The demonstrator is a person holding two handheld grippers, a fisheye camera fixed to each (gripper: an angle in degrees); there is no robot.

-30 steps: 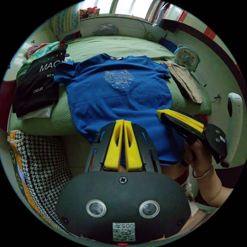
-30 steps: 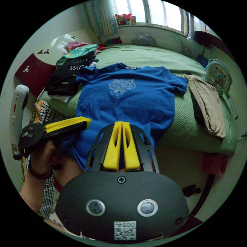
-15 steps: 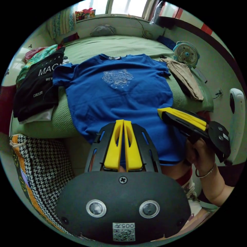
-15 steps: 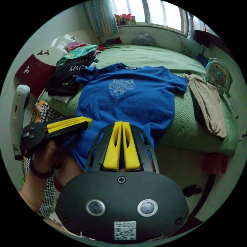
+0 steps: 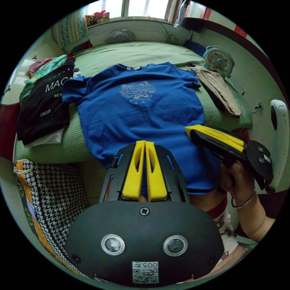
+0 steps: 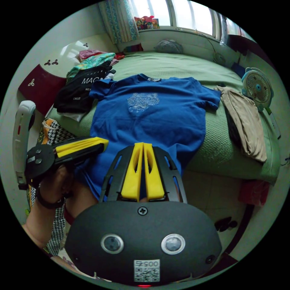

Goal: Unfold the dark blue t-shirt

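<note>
The dark blue t-shirt [image 5: 142, 111] lies spread flat, print up, on the green bed [image 5: 136, 54], and its hem hangs over the near edge. My left gripper [image 5: 145, 142] is shut, with its jaws together over the lower part of the shirt. Held in a hand, my right gripper [image 5: 188, 130] enters the left gripper view from the right; it too is shut, above the hem. In the right gripper view the t-shirt [image 6: 151, 117] lies the same way. There my right gripper [image 6: 143, 144] is shut and my left gripper [image 6: 104, 140] points in from the left.
A black printed t-shirt [image 5: 45, 99] tops a clothes pile left of the blue one. A beige garment [image 5: 220, 90] and a small fan [image 5: 219, 59] are on the right. A houndstooth bag [image 5: 48, 193] stands on the floor, and a white device [image 5: 279, 145] stands by the wall.
The left gripper view has shifted a little; the shirt and both shut grippers stay as they were.
</note>
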